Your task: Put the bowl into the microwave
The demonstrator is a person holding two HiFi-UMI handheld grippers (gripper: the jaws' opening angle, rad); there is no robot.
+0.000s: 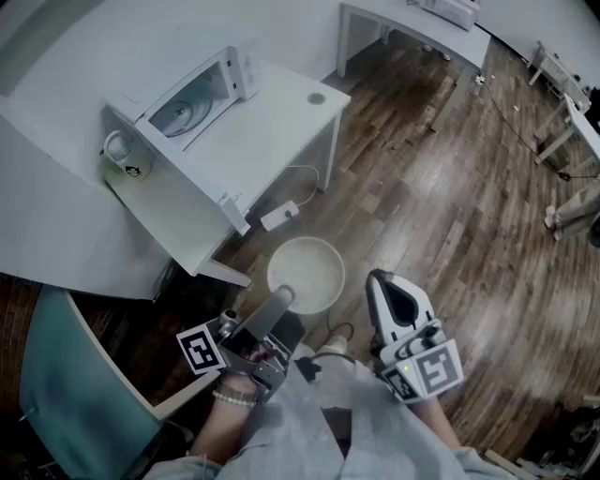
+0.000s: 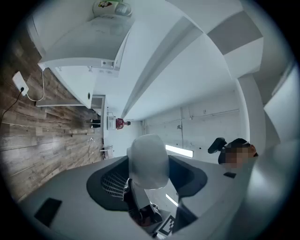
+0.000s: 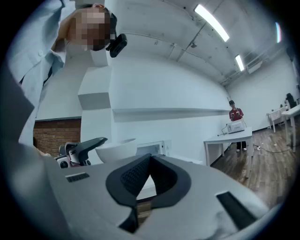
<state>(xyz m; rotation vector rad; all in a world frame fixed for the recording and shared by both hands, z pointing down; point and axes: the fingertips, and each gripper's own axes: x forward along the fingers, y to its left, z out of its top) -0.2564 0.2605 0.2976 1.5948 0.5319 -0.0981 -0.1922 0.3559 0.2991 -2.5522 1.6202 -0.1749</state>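
Note:
A white bowl [image 1: 306,272] hangs over the wood floor, held at its near rim by my left gripper [image 1: 284,299], which is shut on it. In the left gripper view the bowl's rim [image 2: 148,161] fills the gap between the jaws. My right gripper [image 1: 386,284] is beside the bowl on its right, shut and empty. In the right gripper view its jaws meet at the tip [image 3: 143,180], with the bowl [image 3: 115,149] and the microwave [image 3: 152,148] beyond. The white microwave [image 1: 192,98] stands on a white table [image 1: 272,122] ahead to the left, door open, turntable visible.
A mug [image 1: 122,155] sits on the table beside the microwave. A white power adapter [image 1: 279,216] with a cord lies on the floor by the table leg. A teal chair [image 1: 66,394] is at the lower left. Another white table [image 1: 412,23] stands farther off.

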